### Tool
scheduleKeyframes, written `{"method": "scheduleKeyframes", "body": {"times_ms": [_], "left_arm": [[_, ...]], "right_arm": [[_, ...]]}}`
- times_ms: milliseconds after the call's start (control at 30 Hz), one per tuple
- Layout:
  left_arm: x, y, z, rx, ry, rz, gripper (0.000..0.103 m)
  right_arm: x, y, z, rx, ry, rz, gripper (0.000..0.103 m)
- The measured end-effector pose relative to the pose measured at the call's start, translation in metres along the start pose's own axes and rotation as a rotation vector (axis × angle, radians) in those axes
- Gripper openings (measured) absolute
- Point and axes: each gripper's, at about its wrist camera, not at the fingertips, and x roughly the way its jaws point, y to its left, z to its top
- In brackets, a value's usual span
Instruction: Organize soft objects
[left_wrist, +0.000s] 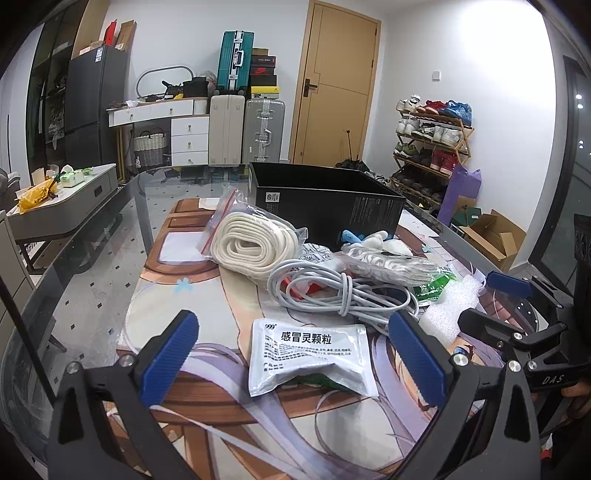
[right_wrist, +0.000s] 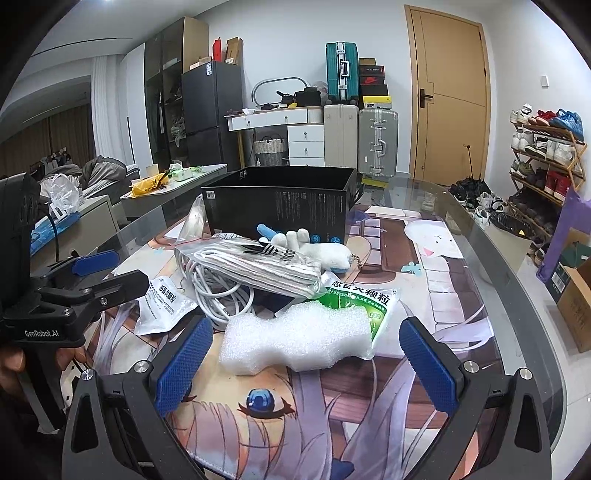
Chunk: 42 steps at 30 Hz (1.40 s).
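Glass-topped, the desk (left_wrist: 92, 266) carried a printed mat. My left gripper (left_wrist: 295, 354) hung with fingers spread around a white sachet (left_wrist: 310, 354); my right gripper (right_wrist: 306, 354) gaped around a foam piece (right_wrist: 295, 341). Behind the clutter, the black box (right_wrist: 280, 210) stood open-topped; I couldn't see its inside. Rope (left_wrist: 251, 243) sat in a zip bag.

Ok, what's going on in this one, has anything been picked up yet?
Not yet. A person holds two grippers over a cluttered table, both open and empty. The left gripper frames a white medicine sachet; the right gripper frames a white foam piece. The black box behind the pile looks empty from these angles. The coiled cable and bagged rope lie untouched.
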Motion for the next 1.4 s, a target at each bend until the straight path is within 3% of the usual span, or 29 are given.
{"method": "scheduleKeyframes", "body": {"times_ms": [1100, 1400], "left_arm": [[0.000, -0.002, -0.001, 0.007, 0.001, 0.006, 0.103], [0.000, -0.003, 0.000, 0.050, 0.009, 0.024, 0.103]], "right_arm": [[0.009, 0.007, -0.002, -0.032, 0.031, 0.004, 0.103], [0.013, 0.006, 0.000, -0.029, 0.052, -0.002, 0.103]]}}
